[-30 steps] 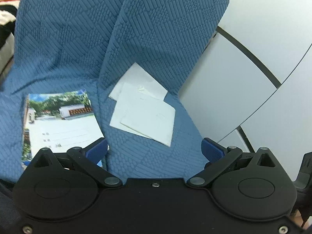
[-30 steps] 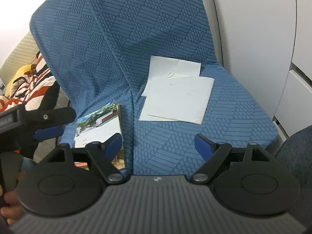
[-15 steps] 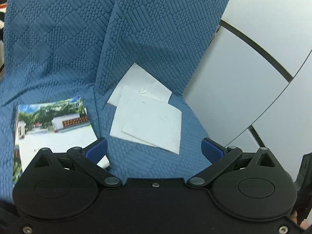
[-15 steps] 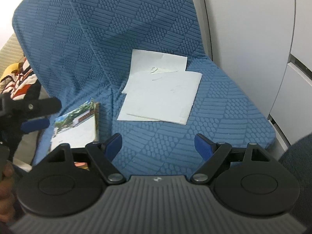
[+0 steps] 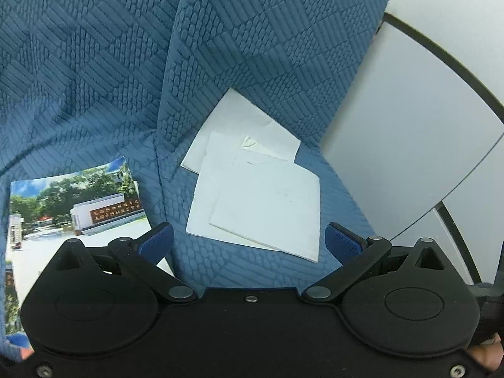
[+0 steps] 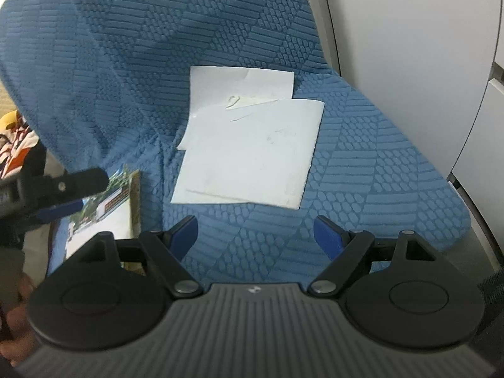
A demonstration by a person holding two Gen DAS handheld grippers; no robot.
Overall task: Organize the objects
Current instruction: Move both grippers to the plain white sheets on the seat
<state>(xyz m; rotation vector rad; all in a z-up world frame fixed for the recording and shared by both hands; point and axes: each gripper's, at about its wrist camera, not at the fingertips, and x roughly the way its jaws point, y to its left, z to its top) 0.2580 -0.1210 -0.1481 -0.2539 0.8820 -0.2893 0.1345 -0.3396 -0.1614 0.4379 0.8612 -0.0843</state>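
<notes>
1. Blue quilted sofa [image 5: 283,47] fills both wrist views; white cabinet panels [image 5: 409,126] stand just beside its right end.
2. Nearest, left gripper [image 5: 249,241]: jaws spread wide, nothing between the blue pads [image 5: 157,242], nothing held. It hangs over the seat cushion's front part, tilted downward.
3. Right gripper [image 6: 255,234]: same state, jaws wide apart, only bare seat fabric between the pads [image 6: 327,236]. No contact with anything.
4. In the right wrist view the left gripper's finger [image 6: 72,182] shows at the left edge, over the booklet.
5. Booklet [image 5: 75,214] with a photo cover (trees, white building, sign) lies flat on the left seat cushion. In the left view its near part is hidden behind the gripper's left finger; can't tell whether they touch.
6. Beyond both grippers, white paper sheets [image 6: 249,151] lie on the right seat cushion: a loose overlapping stack, not squared up. Top sheet sits skewed over the others; the rearmost sheet reaches the foot of the backrest.
7. Seam [image 5: 159,170] between the two cushions separates booklet from papers; the two are near, not touching.
8. Far left in the right view, orange-and-white striped fabric [image 6: 15,145] past the sofa's end; too blurred to identify.
</notes>
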